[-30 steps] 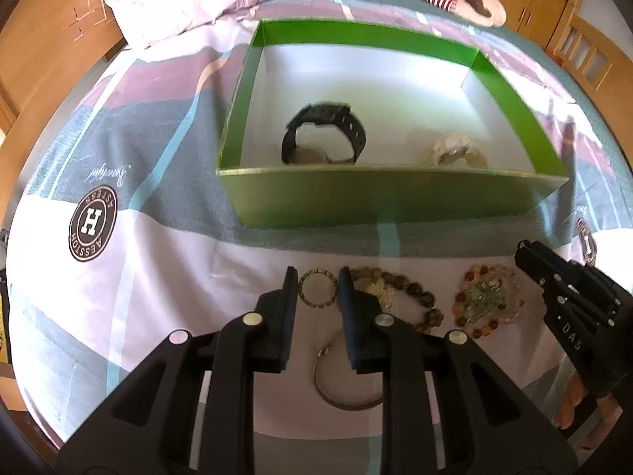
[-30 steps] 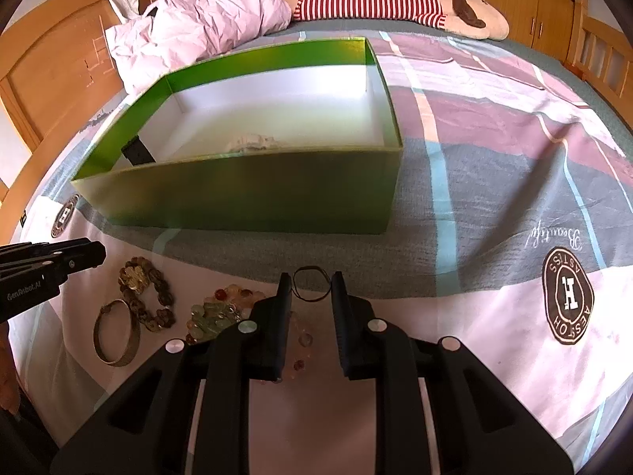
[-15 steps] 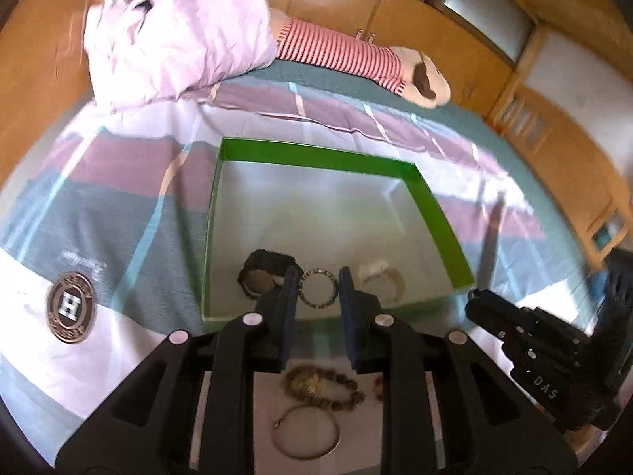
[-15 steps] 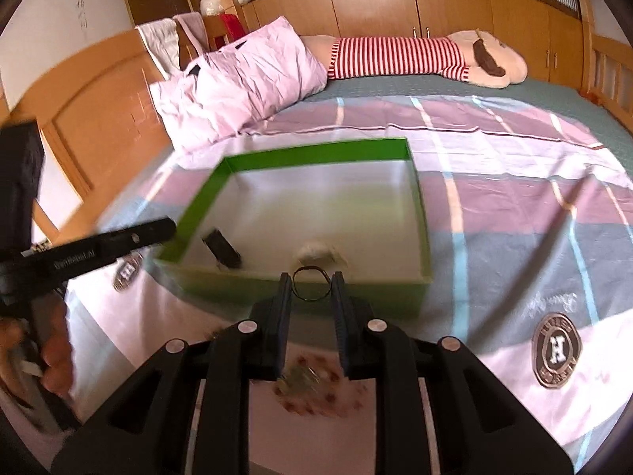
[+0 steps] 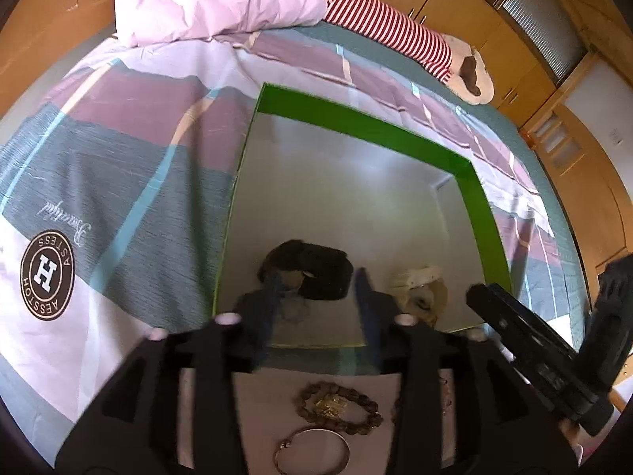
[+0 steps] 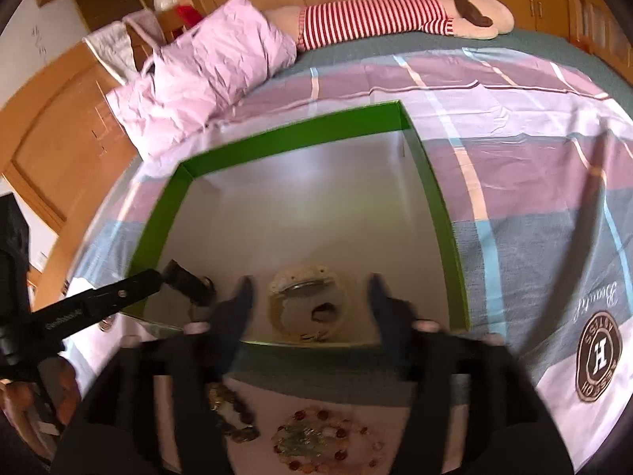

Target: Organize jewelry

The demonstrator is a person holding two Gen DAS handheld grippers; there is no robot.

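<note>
Both grippers hover over the green box's near edge, jaws just opened and holding nothing.

The left gripper and right gripper stand apart over the green box; black watch at 12 o'clock of the left gripper, cream bracelet between the right's fingers; beaded bracelets on the bedspread at 6.

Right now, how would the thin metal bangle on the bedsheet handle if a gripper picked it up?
The bangle looks like a thin rigid hoop, so probably stiff and light. Its smooth metal may slip between pads. Lying flat on the soft bedsheet, it seems unlikely to roll.

Green-walled box, black watch, red-and-white striped plush, plaid bedspread
</note>
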